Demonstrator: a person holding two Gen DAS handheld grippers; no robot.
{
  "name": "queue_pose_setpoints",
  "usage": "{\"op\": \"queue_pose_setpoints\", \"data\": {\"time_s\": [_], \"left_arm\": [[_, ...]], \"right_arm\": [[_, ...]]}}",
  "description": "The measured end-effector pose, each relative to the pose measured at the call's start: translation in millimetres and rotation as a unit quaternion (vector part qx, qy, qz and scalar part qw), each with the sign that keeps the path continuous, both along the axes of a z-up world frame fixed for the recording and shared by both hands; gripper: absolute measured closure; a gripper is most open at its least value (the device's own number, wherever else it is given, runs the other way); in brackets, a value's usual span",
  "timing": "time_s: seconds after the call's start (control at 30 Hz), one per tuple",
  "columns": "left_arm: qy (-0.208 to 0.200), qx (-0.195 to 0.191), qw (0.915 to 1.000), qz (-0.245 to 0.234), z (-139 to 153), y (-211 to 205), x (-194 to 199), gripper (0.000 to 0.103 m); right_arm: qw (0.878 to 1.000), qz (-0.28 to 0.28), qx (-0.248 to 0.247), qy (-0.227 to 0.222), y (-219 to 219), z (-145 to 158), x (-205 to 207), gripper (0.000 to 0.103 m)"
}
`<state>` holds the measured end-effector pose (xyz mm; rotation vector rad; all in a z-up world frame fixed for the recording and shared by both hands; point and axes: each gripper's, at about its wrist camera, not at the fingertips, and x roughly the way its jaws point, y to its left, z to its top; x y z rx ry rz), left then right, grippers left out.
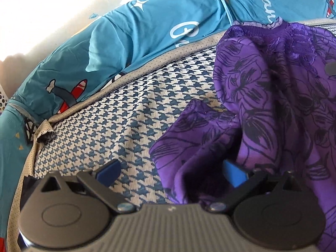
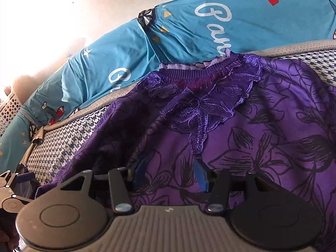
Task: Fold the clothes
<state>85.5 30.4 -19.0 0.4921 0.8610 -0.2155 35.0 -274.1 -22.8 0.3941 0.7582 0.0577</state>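
A purple top (image 2: 241,130) with black flower outlines and a lace neckline lies on a houndstooth bed cover (image 1: 130,117). In the left wrist view its bunched left edge (image 1: 210,138) rises in folds. My left gripper (image 1: 172,172) is open, with its right blue pad (image 1: 234,173) tucked against the purple fabric and its left pad over the bare cover. My right gripper (image 2: 170,174) is open over the top's front below the neckline, with fabric lying between its blue pads. The left gripper also shows at the far left of the right wrist view (image 2: 12,189).
A blue quilt (image 1: 147,37) with white script and aeroplane prints is piled along the far side of the bed. A white perforated basket (image 2: 10,107) stands at the left. A pale wall (image 2: 73,21) is behind, brightly lit.
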Motion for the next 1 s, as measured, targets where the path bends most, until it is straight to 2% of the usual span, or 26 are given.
{"op": "queue_pose_setpoints", "data": {"time_s": [0.07,0.17,0.27,0.3,0.33,0.37,0.43,0.57,0.63,0.73,0.8,0.93,1.0], "left_arm": [[0.004,0.013,0.9999,0.003,-6.0,-2.6,2.8,0.001],[0.011,0.03,0.9994,0.009,-15.0,-5.8,7.0,0.014],[0.017,0.013,0.9995,0.022,-16.9,-4.8,10.9,0.038],[0.022,0.004,0.9994,0.025,-16.0,-4.8,11.8,0.053],[0.025,-0.004,0.9993,0.029,-15.0,-5.0,12.7,0.061],[0.024,-0.007,0.9991,0.033,-14.1,-5.4,13.4,0.065],[0.014,-0.01,0.9989,0.043,-11.3,-5.5,14.4,0.083],[-0.034,-0.027,0.9952,0.088,5.0,3.8,21.0,0.089],[-0.07,-0.007,0.9904,0.119,11.1,7.3,25.5,0.09],[-0.143,0.021,0.9763,0.161,27.2,12.0,33.0,0.09],[-0.198,0.027,0.961,0.191,43.3,18.3,38.2,0.09],[-0.301,0.052,0.9143,0.266,69.0,30.5,43.5,0.09],[-0.311,0.068,0.8986,0.302,68.5,40.7,55.0,0.087]], "right_arm": [[1.0,0.003,-0.003,-0.002,1.7,0.2,0.1,0.053],[1.0,0.005,-0.004,-0.001,3.1,-0.2,0.7,0.053],[1.0,0.006,-0.003,-0.001,3.9,-0.4,1.1,0.053],[1.0,0.006,-0.003,-0.002,4.2,-0.2,1.0,0.053],[1.0,0.006,-0.003,-0.003,4.5,0.1,0.9,0.053],[1.0,0.007,-0.004,-0.003,4.7,0.3,0.9,0.053],[1.0,0.006,-0.005,-0.004,4.8,0.5,1.0,0.053],[1.0,0.002,-0.002,-0.003,4.5,-0.1,1.7,0.053],[1.0,0.0,0.0,-0.004,4.9,0.1,1.9,0.053],[1.0,0.002,0.002,-0.005,7.1,-0.1,2.9,0.053],[1.0,0.003,0.002,-0.005,8.4,-0.9,3.7,0.053],[1.0,0.008,0.003,-0.005,11.6,-2.9,5.7,0.053],[1.0,0.012,0.003,-0.002,14.1,-4.9,7.4,0.053]]}}
